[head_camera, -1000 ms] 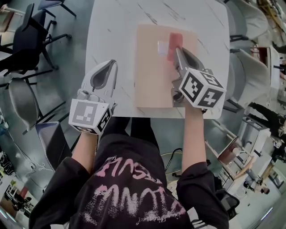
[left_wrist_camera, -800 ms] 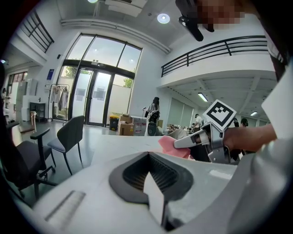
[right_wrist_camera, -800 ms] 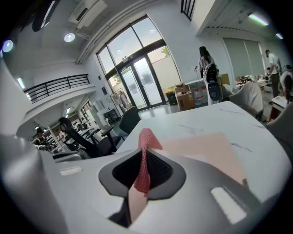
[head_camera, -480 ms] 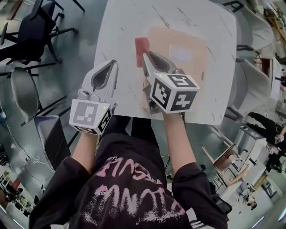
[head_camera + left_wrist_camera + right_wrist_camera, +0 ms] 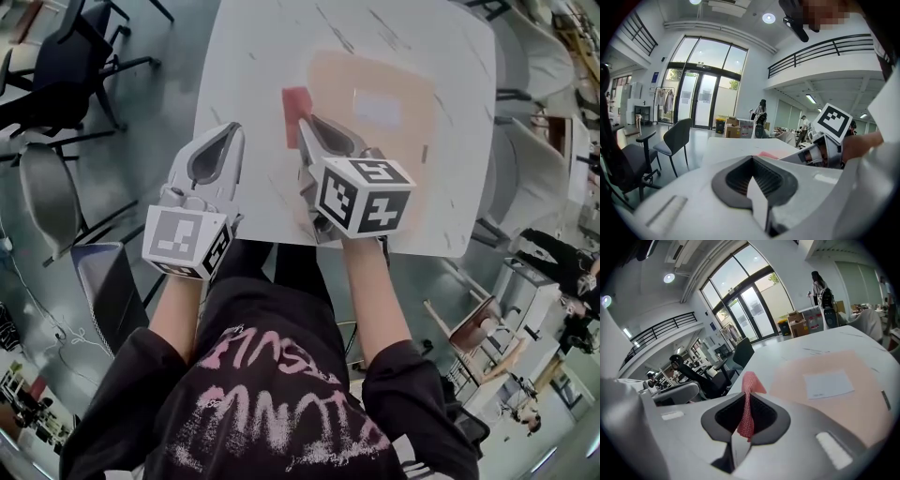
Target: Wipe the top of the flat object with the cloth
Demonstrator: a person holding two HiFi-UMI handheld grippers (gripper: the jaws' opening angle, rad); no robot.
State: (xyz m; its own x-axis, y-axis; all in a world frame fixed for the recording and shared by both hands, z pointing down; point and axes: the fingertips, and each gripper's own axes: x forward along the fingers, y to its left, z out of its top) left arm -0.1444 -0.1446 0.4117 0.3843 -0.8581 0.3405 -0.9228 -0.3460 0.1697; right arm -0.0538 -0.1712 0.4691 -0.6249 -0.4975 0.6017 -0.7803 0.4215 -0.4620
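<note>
Indoors, white table (image 5: pixel 248 66) bears peach board (image 5: pixel 398 173); right gripper (image 5: pixel 306 127) pinches cloth (image 5: pixel 296 105); chairs (image 5: pixel 66 61) beside.

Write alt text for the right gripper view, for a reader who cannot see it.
The right gripper is shut on a red cloth, seen from just behind its jaws over a white table. A flat peach-coloured object with a white label lies to the right of the cloth; office chairs and tall glass doors stand beyond.
</note>
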